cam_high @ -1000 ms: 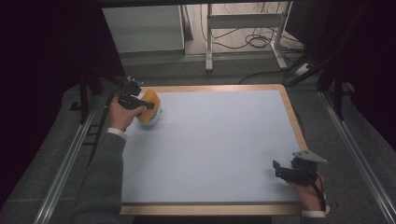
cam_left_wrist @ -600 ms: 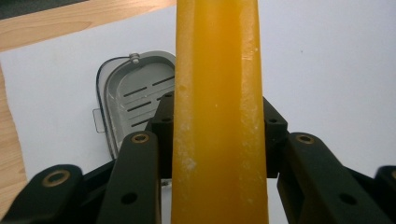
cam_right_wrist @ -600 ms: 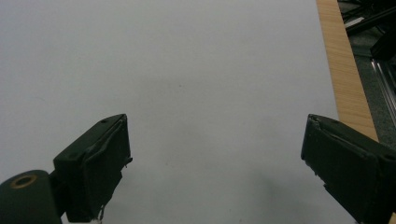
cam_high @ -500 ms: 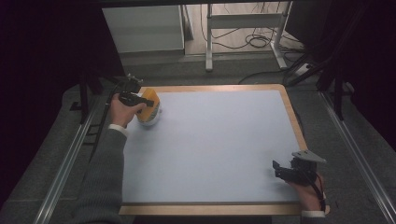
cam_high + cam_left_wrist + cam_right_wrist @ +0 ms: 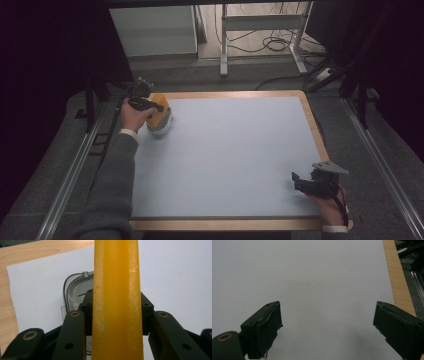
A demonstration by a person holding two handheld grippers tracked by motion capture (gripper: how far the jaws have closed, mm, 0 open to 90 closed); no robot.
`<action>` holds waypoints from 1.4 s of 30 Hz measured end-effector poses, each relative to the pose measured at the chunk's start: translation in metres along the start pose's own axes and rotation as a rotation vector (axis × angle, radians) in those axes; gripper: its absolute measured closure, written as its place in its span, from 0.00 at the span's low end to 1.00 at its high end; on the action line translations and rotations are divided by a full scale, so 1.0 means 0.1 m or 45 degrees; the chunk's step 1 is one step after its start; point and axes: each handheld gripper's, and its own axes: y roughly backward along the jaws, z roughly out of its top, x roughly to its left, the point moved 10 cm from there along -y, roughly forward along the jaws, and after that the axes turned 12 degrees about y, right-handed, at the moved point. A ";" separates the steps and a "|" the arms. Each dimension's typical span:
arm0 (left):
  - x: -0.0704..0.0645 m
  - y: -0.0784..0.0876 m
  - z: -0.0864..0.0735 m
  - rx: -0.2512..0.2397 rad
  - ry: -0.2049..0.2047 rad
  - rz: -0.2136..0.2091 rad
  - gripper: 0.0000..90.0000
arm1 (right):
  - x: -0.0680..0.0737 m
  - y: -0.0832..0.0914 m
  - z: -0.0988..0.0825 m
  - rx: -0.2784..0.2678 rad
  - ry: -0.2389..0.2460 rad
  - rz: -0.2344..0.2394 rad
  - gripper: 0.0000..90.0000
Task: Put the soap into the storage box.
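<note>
Orange slab (image 5: 116,302), edge-on and flecked with white, sits clamped between the jaws of my left gripper (image 5: 116,312), which press on both its flat sides. Beneath it lies a grey, clear-rimmed container (image 5: 75,293) on the white sheet (image 5: 230,155), at the far left corner of the wooden table (image 5: 235,94). My right gripper (image 5: 327,327) holds its jaws spread wide with nothing between them, hovering over bare sheet near the table's right edge, well apart from the slab.

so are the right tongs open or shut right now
Open. In the right gripper view the right tongs stand with their two black jaws wide apart, with bare white table cover and nothing else between them.
</note>
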 end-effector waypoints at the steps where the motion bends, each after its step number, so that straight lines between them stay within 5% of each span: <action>1: 0.02 -0.03 0.02 0.001 0.002 0.007 0.68 | 0.00 0.00 0.00 0.000 -0.001 0.000 0.09; 15: 0.13 -0.25 0.05 0.026 0.079 0.019 0.68 | -0.01 0.00 -0.01 0.003 -0.002 -0.001 0.09; 39: 0.29 -0.40 -0.06 0.049 0.141 0.059 0.68 | -0.02 -0.01 -0.02 0.009 -0.001 -0.013 0.09; 42: 0.28 -0.39 -0.03 0.015 0.170 0.032 0.64 | -0.02 -0.01 -0.02 0.010 0.004 -0.012 0.09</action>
